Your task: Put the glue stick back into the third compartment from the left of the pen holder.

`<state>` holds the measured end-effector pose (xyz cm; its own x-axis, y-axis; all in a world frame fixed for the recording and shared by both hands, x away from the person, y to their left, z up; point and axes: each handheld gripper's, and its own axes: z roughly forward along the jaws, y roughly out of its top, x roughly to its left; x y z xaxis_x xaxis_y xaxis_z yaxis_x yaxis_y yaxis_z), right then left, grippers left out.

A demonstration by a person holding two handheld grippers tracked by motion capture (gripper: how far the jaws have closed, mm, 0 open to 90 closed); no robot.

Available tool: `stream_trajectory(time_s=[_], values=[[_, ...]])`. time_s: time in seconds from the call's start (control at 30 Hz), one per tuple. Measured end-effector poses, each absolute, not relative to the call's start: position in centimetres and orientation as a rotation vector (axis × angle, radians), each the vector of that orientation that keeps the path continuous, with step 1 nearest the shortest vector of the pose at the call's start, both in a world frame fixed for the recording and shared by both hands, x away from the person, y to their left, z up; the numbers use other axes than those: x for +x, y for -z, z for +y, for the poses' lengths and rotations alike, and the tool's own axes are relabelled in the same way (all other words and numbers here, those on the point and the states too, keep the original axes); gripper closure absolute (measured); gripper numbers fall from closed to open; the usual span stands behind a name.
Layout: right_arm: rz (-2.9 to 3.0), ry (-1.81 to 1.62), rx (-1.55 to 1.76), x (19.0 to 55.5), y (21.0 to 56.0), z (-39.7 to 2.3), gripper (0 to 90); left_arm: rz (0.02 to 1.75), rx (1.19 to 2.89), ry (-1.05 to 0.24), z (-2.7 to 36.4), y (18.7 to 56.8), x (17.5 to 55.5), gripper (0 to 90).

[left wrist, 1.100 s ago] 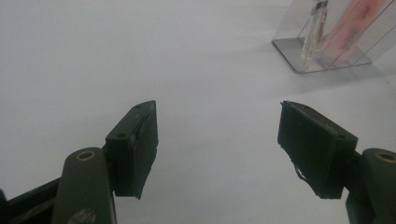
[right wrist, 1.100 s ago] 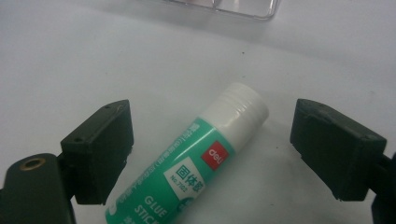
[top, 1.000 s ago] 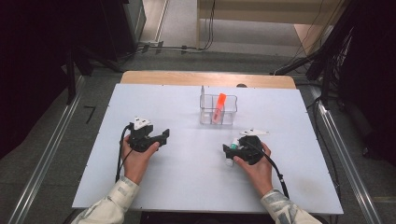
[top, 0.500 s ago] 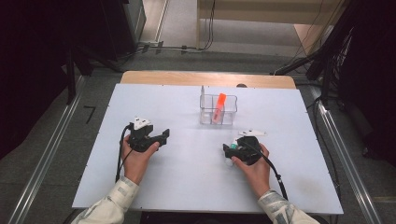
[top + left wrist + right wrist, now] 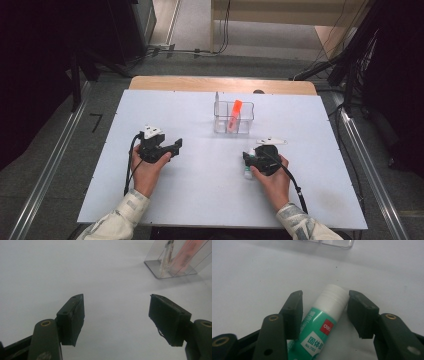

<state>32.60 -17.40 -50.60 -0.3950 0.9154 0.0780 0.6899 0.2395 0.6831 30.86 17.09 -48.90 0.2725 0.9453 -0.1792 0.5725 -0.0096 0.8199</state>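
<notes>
A green glue stick [image 5: 322, 322] with a white cap lies on the white table [image 5: 200, 195], at a slant between the jaws of my right gripper [image 5: 325, 295]. The jaws have just been closing around it. The right pad is at the cap, while a thin gap still shows on the left side. From above, the right gripper [image 5: 248, 162] sits right of the table's middle, with the stick's end [image 5: 248, 173] poking out beneath it. My left gripper [image 5: 175, 146] rests at the left and is open, and nothing lies between its jaws [image 5: 116, 302].
A clear plastic box [image 5: 233, 125] stands at the back centre, holding an orange tube [image 5: 234, 114] and a thin clear pen [image 5: 167, 255]. The box's edge [image 5: 332, 243] lies just ahead of the right gripper. A wooden strip [image 5: 220, 84] borders the table's far side.
The right gripper's jaws have narrowed around the glue stick. Neither hand has shifted, and the left gripper is as it was.
</notes>
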Motion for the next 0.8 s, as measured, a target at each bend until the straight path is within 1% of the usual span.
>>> stream_trajectory(time_s=[0.03,0.07,0.1,0.5,0.8], values=[[2.183,-0.932,1.477,32.61,50.6,-17.41,50.3,1.406,1.69,-0.55,17.1,48.9,30.86,29.9],[2.192,-0.932,1.47,32.58,50.58,-17.41,60.2,1.406,1.689,-0.549,17.1,48.9,30.86,30.0],[2.197,-0.934,1.458,32.52,50.59,-17.39,61.9,1.407,1.687,-0.549,17.09,48.9,30.86,29.9],[2.248,-0.891,1.338,32.57,50.6,-17.05,62.5,1.403,1.693,-0.543,17.1,48.9,30.87,30.0],[2.263,-0.909,1.343,32.76,50.34,-17.19,62.6,1.406,1.688,-0.546,17.26,48.81,30.83,30.0]])
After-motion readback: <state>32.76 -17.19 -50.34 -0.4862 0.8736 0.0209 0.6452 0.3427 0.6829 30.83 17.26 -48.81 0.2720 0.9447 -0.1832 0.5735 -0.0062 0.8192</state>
